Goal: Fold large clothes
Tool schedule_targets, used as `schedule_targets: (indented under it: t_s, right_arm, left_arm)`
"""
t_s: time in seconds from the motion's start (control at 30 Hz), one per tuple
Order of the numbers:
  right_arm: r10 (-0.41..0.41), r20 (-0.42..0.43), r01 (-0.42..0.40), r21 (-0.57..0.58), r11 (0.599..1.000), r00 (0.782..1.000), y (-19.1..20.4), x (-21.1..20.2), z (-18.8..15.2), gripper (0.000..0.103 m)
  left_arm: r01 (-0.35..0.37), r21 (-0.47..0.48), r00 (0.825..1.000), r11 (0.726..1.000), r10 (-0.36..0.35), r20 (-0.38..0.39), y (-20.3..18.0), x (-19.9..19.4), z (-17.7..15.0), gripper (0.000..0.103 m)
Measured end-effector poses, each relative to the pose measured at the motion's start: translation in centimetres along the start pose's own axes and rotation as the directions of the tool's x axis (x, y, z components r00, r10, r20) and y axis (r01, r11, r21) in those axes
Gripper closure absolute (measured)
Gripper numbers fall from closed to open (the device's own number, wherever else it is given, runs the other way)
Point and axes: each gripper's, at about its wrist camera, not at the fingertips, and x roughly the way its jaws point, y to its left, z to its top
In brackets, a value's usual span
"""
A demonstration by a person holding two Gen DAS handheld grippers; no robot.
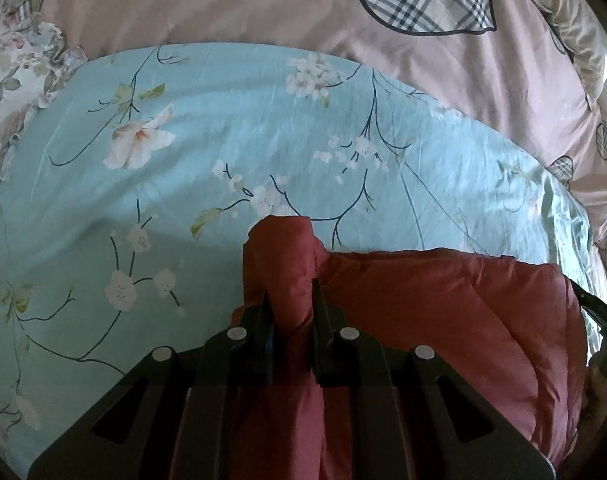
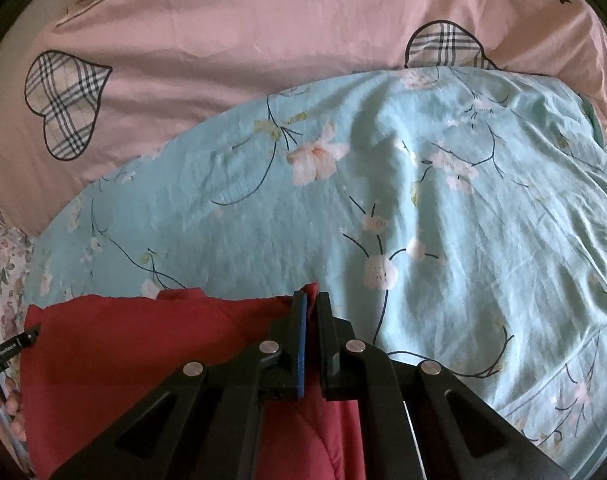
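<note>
A red padded garment (image 1: 443,320) hangs between my two grippers above a light blue flowered sheet (image 1: 223,152). My left gripper (image 1: 290,300) is shut on a bunched corner of the red garment at its left end. In the right wrist view, my right gripper (image 2: 311,304) is shut on the right end of the red garment (image 2: 143,352), with the cloth pinched between the blue pad and the other finger. The garment's top edge runs straight between the two grippers. Its lower part is hidden below the frames.
The blue sheet (image 2: 463,220) lies over a pink bedcover with plaid hearts (image 2: 183,60). A floral frilled cloth (image 1: 11,80) lies at the far left. The other gripper and hand (image 2: 3,360) show at the left edge of the right wrist view.
</note>
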Motion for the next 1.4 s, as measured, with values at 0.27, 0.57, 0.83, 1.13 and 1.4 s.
schedule_targets:
  t_s: [0.27,0.57,0.83,1.13,1.4]
  right_arm:
    - [-0.019,-0.027,0.018,-0.015,1.000,0.999,0.2,0.2,0.1,0.099]
    - [0.061,-0.023,-0.060,0.050,0.997,0.998,-1.1,-1.2,0.2,0.060]
    - [0.121,0.020,-0.121,0.008,0.993,0.992,-0.4,-5.7,-1.1,0.046]
    - [0.159,0.020,-0.158,-0.051,0.986,0.987,-0.2,-9.9,-5.6,0.043]
    - [0.167,0.001,-0.167,-0.067,0.984,0.986,-0.5,-12.7,-9.8,0.037]
  left_arm:
    - [0.001,-0.047,1.000,0.999,-0.001,-0.002,1.2,-0.8,0.3,0.066]
    - [-0.015,-0.051,1.000,0.999,0.015,0.007,2.3,-2.6,0.0,0.051]
    - [-0.009,-0.038,0.999,0.999,0.010,0.032,2.8,-5.3,-1.4,0.036]
    - [0.004,0.000,0.998,1.000,-0.004,0.068,3.0,-8.8,-5.1,0.033]
    - [0.019,0.044,0.995,0.999,-0.023,0.099,2.4,-12.0,-9.2,0.033]
